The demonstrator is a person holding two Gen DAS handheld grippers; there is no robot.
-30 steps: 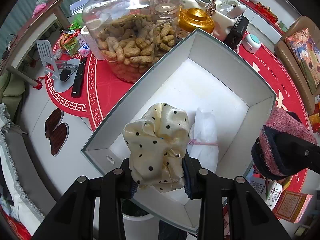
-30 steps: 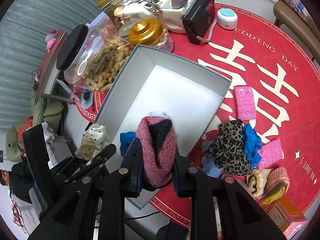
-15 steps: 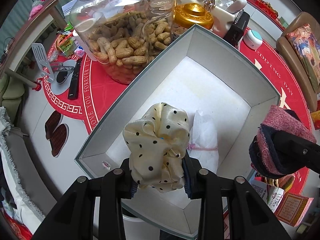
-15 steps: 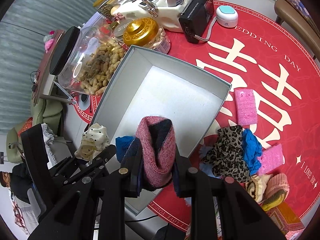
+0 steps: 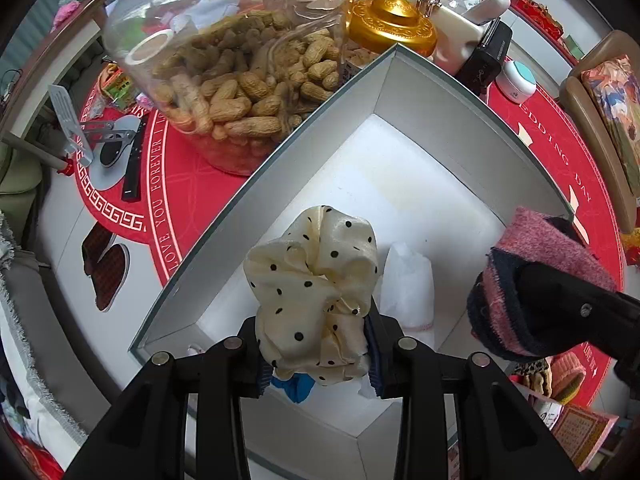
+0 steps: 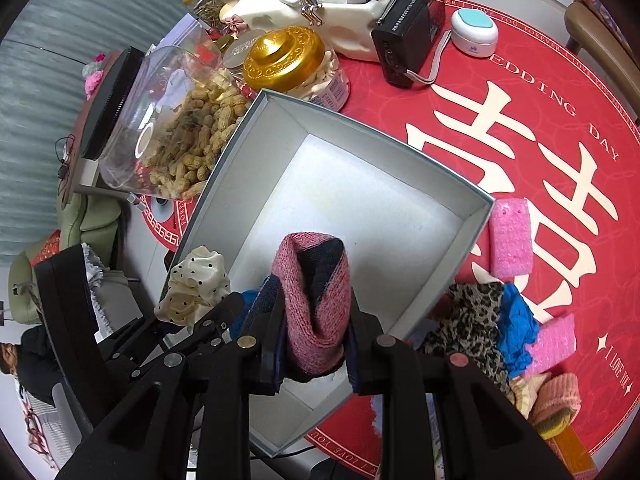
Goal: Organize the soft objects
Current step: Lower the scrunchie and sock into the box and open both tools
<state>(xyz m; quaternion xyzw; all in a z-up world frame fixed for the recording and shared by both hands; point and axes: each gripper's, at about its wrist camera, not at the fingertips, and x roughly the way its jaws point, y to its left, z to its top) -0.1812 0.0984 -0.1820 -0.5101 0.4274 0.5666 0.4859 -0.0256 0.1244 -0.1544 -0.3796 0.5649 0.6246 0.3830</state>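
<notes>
Clamping a cream polka-dot scrunchie [image 5: 314,292] between its narrowly parted fingers, the left gripper [image 5: 318,354] holds it above the near left corner of the open grey box [image 5: 256,200], where a white bundle [image 5: 408,284] and a scrap of blue cloth [image 5: 296,386] lie on the floor. To its right, the right gripper [image 6: 314,350] squeezes a pink and navy knitted sock [image 6: 314,300] over the box's near edge, with more soft items [image 6: 480,328] heaped on the red mat [image 6: 540,80] just right of the box.

One open box [image 6: 472,220], two pink sponges [image 6: 511,240], two claws [image 6: 314,354], one peanut jar [image 6: 176,140], one gold-lidded jar [image 6: 286,60].
</notes>
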